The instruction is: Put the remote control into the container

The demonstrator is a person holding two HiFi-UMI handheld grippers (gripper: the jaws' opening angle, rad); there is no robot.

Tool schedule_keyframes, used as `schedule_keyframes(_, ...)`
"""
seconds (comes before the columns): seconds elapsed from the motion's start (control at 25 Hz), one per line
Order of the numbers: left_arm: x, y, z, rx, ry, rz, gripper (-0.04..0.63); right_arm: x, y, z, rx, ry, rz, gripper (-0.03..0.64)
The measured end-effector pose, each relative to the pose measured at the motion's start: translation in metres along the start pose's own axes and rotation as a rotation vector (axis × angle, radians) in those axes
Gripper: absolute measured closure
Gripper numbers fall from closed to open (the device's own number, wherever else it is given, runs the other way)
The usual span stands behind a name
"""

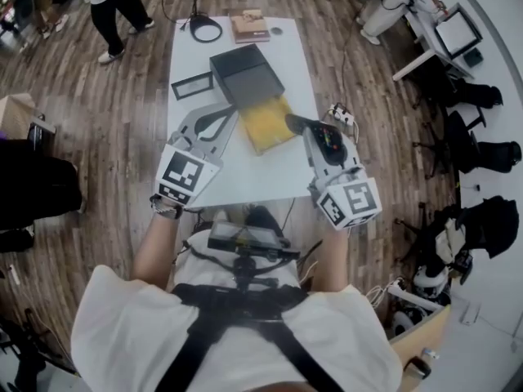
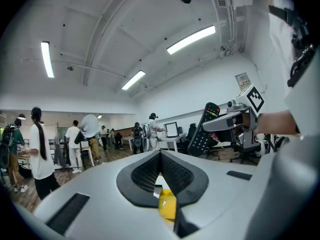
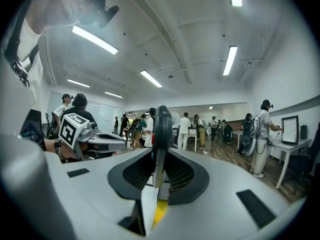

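Right claw grips the remote edge-on — left claw pinched together, empty — container ahead of both.

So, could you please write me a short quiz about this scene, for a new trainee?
1. True or false: the remote control lies on the white table.
2. The left gripper's fingers are: A) wide apart, B) together and empty, C) closed on the remote control.
3. What colour is the flat thing beside the black box?
Key: 1 false, the right gripper holds it; 2 B; 3 yellow.
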State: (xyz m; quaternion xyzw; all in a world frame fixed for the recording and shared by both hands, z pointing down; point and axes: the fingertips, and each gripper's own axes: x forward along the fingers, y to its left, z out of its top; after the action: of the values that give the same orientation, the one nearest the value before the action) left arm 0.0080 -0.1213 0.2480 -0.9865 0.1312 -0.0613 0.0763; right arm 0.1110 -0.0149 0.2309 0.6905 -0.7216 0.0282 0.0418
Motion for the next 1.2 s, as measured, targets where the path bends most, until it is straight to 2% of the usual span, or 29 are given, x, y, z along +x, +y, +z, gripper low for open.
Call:
schedule_keyframes(0.52,0.027,0.005,-0.026,-0.035,0.082,0.147,0.584,0.026,-0.056,-0.03,-0.009,0.044,0.118,0.549)
schedule_keyframes(1.2,0.065,0.007,-0.062,-0.077,0.138,0.279,0.584,0.071,-0.096,-0.075,-0.005,0.099,0.264,0.549)
